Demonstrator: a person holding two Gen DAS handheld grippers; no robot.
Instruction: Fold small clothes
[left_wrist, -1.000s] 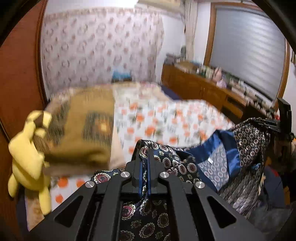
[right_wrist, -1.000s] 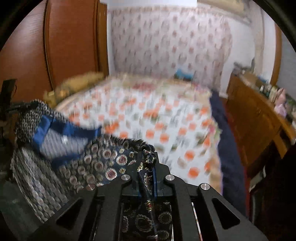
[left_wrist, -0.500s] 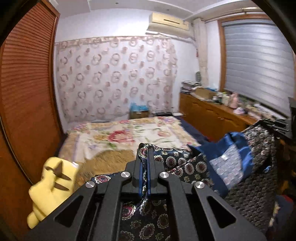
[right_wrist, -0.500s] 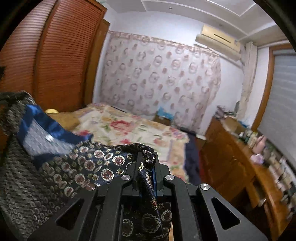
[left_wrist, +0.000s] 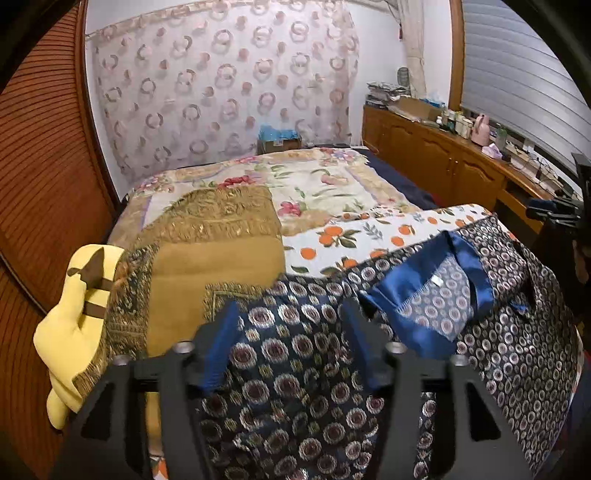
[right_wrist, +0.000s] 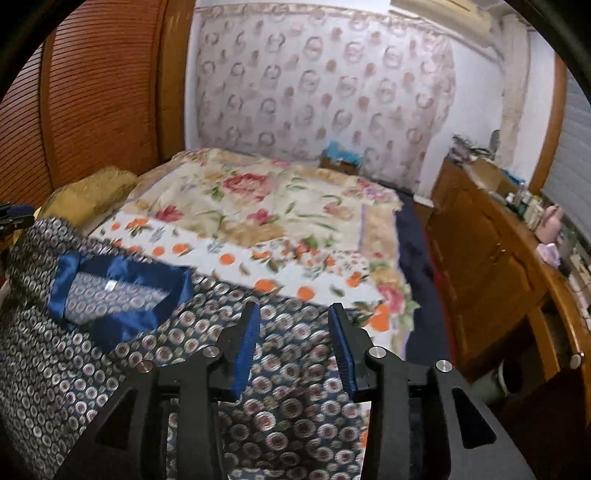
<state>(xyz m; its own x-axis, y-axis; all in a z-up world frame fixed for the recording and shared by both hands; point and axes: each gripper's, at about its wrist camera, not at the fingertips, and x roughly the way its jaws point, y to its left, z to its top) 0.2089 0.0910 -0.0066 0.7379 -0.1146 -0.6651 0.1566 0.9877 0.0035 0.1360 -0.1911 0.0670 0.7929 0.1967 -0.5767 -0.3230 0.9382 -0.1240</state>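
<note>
**Left wrist view: garment released on bed**

Left gripper (left_wrist: 288, 317) jaws were opening, pads clear of the patterned garment (left_wrist: 517, 332) beneath. Right gripper (right_wrist: 293, 319) jaws were likewise opening above it. Garment lay spread on the bed (left_wrist: 332, 184), beside a brown blanket (left_wrist: 221, 236).

Even, fairly bright indoor light; heavy fisheye bending, dark corners (right view slightly motion-blurred).

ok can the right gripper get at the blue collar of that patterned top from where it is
Probably yes. The right gripper hovers over the patterned top, its jaws opening with nothing pinched. The blue collar lies exposed off to its left on the bed, nothing covering it.
</note>
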